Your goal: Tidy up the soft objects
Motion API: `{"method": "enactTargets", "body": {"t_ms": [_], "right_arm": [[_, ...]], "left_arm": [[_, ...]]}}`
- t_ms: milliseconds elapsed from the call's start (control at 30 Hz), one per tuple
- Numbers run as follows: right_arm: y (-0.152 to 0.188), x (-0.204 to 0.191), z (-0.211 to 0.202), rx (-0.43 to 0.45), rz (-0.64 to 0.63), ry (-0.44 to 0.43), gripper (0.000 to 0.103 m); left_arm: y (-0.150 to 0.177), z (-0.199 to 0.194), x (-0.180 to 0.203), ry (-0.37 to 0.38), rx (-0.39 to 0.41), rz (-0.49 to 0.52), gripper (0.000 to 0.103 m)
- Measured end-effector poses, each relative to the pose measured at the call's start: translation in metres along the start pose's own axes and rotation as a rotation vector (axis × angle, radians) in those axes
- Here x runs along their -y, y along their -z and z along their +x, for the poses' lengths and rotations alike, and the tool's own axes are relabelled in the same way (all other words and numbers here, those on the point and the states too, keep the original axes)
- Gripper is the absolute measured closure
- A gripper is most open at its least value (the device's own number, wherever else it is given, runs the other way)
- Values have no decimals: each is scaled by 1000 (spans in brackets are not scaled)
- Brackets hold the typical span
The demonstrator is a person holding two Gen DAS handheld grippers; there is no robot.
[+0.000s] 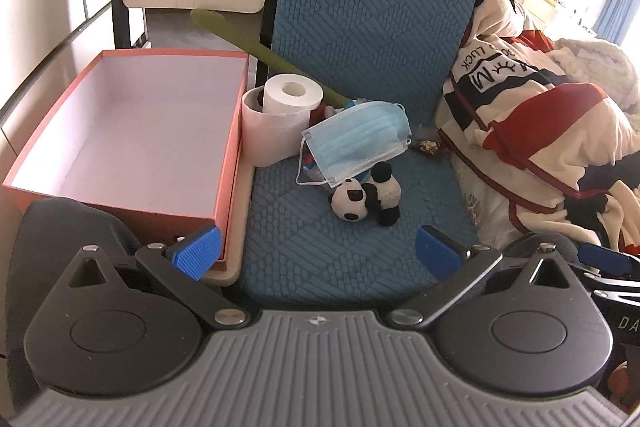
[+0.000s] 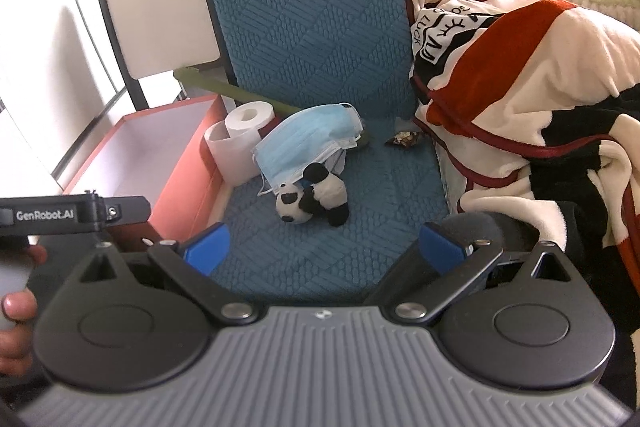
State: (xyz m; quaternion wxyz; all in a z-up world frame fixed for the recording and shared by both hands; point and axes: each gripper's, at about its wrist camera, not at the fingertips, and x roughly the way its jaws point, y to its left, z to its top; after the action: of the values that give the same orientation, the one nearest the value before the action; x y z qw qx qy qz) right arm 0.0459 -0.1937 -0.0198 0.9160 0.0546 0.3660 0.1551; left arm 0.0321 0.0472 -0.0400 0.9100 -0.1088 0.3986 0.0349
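I see a blue quilted chair cushion (image 1: 360, 27) under both tools. My left gripper (image 1: 318, 247) is spread wide and holds nothing; my right gripper (image 2: 324, 243) is likewise released and bare. Just ahead of both sets of fingers lies a panda plush (image 1: 370, 199), touching a blue face mask (image 1: 358, 141) beyond it. Left of my left fingers sits an orange box (image 1: 132, 131), toilet rolls (image 1: 280, 115) beside it.

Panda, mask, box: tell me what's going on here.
Nothing is held yet. Both grippers, left and right, hover open over the blue cushion. The panda lies there with the mask leaning above it, beside a paper roll. The box to the left holds nothing visible.
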Motion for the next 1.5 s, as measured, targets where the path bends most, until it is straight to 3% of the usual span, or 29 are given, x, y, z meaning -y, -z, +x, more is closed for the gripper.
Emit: {"method": "enactTargets", "body": {"t_ms": [633, 1000, 1133, 1267, 1367, 1433, 1500], "right_arm": [[-4, -8, 47, -8, 42, -26, 0], [-7, -3, 100, -5, 79, -34, 2], [-14, 6, 119, 18, 146, -59, 2], [-21, 16, 142, 21, 190, -42, 3], [-23, 23, 162, 28, 204, -55, 12], [-24, 28, 175, 27, 225, -103, 13], [-26, 35, 188, 20, 267, -161, 24]], "left_arm": [[-3, 59, -8, 33, -45, 39, 0], [-6, 117, -18, 104, -59, 115, 0], [-5, 141, -11, 90, -81, 182, 0], [-3, 167, -10, 163, -102, 145, 0], [0, 183, -6, 201, -86, 140, 0], [-1, 192, -3, 245, -78, 127, 0], [-3, 202, -1, 301, -85, 121, 3]]}}
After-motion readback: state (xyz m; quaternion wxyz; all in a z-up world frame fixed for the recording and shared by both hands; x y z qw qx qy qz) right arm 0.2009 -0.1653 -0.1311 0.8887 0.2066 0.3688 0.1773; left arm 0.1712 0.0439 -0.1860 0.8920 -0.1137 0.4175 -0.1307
